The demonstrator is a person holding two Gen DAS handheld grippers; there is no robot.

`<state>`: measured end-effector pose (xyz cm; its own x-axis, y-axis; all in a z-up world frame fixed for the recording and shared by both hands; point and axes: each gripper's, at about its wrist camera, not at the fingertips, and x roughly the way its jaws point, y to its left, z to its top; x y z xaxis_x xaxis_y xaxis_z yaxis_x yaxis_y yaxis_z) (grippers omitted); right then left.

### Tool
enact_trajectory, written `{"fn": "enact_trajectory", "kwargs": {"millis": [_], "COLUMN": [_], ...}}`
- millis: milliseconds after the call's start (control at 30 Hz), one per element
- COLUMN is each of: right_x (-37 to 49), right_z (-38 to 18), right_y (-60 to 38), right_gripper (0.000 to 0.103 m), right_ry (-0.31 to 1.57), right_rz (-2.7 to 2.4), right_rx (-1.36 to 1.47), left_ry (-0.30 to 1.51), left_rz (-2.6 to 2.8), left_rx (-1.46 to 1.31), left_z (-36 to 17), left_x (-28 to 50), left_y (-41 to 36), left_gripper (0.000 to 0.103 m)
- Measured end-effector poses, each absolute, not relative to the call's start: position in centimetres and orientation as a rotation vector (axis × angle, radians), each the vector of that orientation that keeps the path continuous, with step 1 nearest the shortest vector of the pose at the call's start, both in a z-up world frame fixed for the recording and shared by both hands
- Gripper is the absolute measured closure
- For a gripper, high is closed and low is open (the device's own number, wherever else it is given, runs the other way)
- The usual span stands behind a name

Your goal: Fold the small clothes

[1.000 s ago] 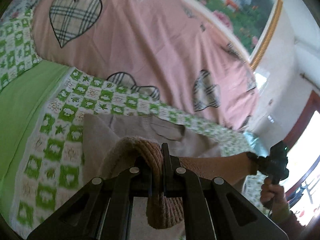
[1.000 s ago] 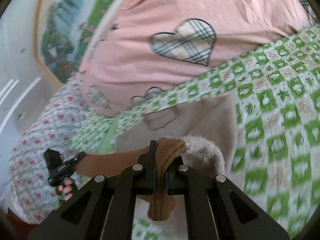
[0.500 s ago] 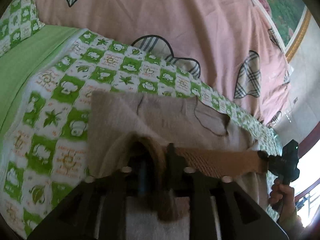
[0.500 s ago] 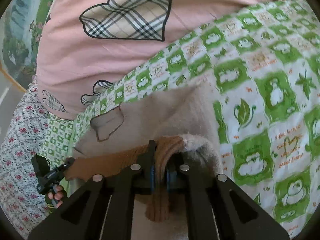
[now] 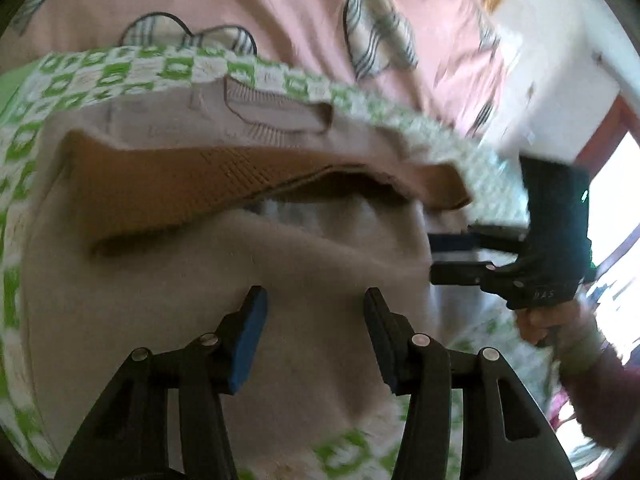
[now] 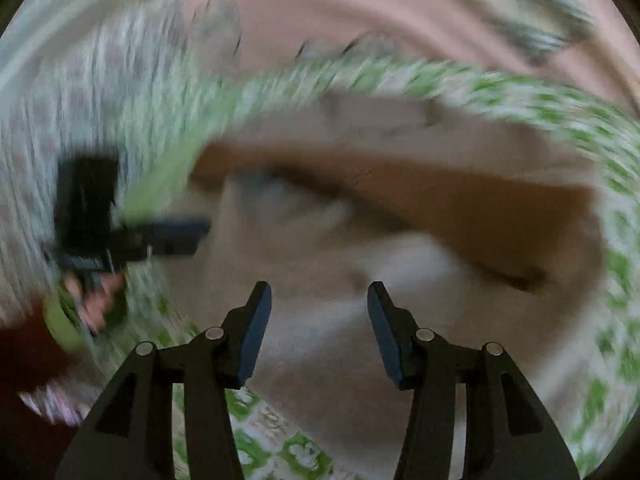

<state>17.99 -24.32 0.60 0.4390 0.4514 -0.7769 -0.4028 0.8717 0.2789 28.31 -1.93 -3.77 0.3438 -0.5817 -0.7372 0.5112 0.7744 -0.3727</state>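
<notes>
Plainly, the left gripper has its fingers spread and released above the beige sweater, and the right gripper is likewise parted, grasping nothing. The sweater lies folded on the green checked bedsheet, its brown ribbed hem across the top. Motion blur smears the right wrist view; the pink quilt is cut off behind.

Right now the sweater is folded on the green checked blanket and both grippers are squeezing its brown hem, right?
Not quite. The sweater lies folded on the green checked blanket, but both grippers are open and holding nothing: the left gripper in the left wrist view, the right gripper in the right wrist view. The brown hem lies free.
</notes>
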Motion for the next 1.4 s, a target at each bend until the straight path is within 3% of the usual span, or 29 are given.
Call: {"fn": "enact_trajectory", "kwargs": {"millis": [67,200,233,333,433,567,767,933,1067,1100,1133,1167,1400], "right_x": [20.5,25.7,26.5,26.8,25.3,23.2,22.7,24.3,26.7,27.3,27.7,28.0,29.8], "right_z": [-0.1,-0.4,-0.4,1.1,2.3,3.4,2.7,0.9,-1.0,-1.4,-1.6,-1.5,-0.2], "right_y": [-24.5,-28.7,-30.3,-35.5,-37.7,-36.8,-29.3,-23.8,-20.5,-19.9,-19.2,-19.0,-22.1], "right_gripper": [0.052,0.057,0.063,0.066,0.062,0.061,0.057,0.045,0.044,0.063,0.093,0.097,0.103], "right_ry": [1.011,0.989,0.968,0.831,0.726,0.709,0.817,0.881,0.986,0.998,0.993,0.987,0.87], "right_rz": [0.506,0.299,0.246,0.11,0.013,0.066,0.259,0.302,0.292,0.283,0.262,0.251,0.192], "right_rx": [0.052,0.07,0.121,0.347,0.447,0.484,0.362,0.239,0.124,0.087,0.041,0.026,0.266], "left_ry": [1.01,0.978,0.973,0.927,0.868,0.821,0.81,0.808,0.825,0.834,0.841,0.839,0.826], "left_rz": [-0.675,-0.487,-0.477,-0.361,-0.266,-0.251,-0.27,-0.28,-0.294,-0.302,-0.306,-0.312,-0.393], "left_rx": [-0.042,-0.025,-0.075,-0.218,-0.291,-0.381,-0.455,-0.475,-0.434,-0.422,-0.409,-0.396,-0.297], "left_z": [-4.1,-4.1,-4.0,-3.4,-2.5,-1.7,-2.0,-2.7,-3.3,-3.4,-3.3,-3.2,-2.6], "left_x": [30.6,36.3,37.4,39.5,38.8,35.1,27.4,22.4,21.0,21.0,21.0,21.0,23.5], "left_y": [-1.9,1.2,2.5,6.8,9.5,11.9,10.8,9.8,8.8,8.5,8.2,7.9,4.4], "left_gripper": [0.058,0.059,0.07,0.07,0.063,0.062,0.056,0.054,0.051,0.051,0.051,0.05,0.046]}}
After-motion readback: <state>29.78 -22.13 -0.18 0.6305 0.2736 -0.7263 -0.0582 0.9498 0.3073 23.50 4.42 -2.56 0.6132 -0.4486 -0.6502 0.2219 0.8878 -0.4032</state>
